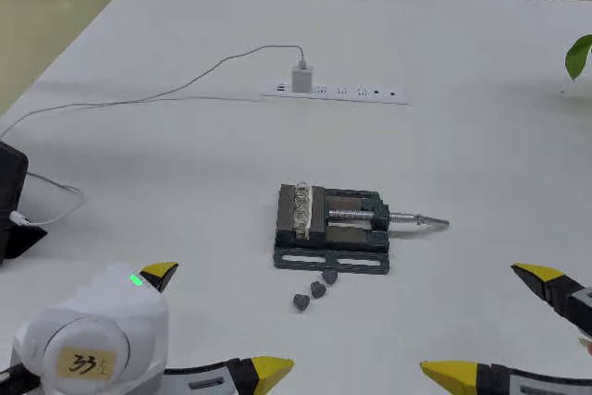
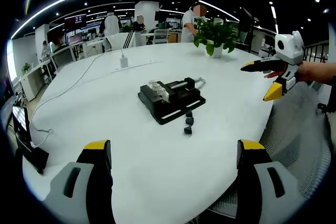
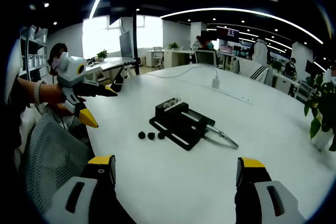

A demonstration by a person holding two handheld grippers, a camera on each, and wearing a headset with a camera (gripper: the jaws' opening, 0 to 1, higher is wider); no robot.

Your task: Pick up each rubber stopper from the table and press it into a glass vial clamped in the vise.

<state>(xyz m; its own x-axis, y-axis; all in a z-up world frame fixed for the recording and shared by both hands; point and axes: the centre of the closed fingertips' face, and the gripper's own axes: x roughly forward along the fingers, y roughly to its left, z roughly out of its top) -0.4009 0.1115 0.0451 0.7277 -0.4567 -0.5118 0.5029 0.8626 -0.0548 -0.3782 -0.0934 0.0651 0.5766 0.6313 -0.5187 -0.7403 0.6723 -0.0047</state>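
A black vise (image 1: 331, 231) stands at the middle of the white table, with clear glass vials (image 1: 301, 208) clamped in a row between its jaws. Three dark rubber stoppers (image 1: 316, 289) lie on the table just in front of the vise. My left gripper (image 1: 215, 321) is at the near left, open and holding nothing. My right gripper (image 1: 490, 324) is at the near right, also open and holding nothing. In the left gripper view the vise (image 2: 170, 97) and stoppers (image 2: 188, 121) lie ahead of the spread jaws. In the right gripper view the stoppers (image 3: 151, 135) sit left of the vise (image 3: 178, 119).
A white power strip (image 1: 333, 92) with a plugged charger (image 1: 302, 76) lies behind the vise, and its cable (image 1: 139, 99) trails left to a black device (image 1: 11, 201) at the table edge. A potted plant (image 2: 215, 35) stands at the far right. People are at desks beyond.
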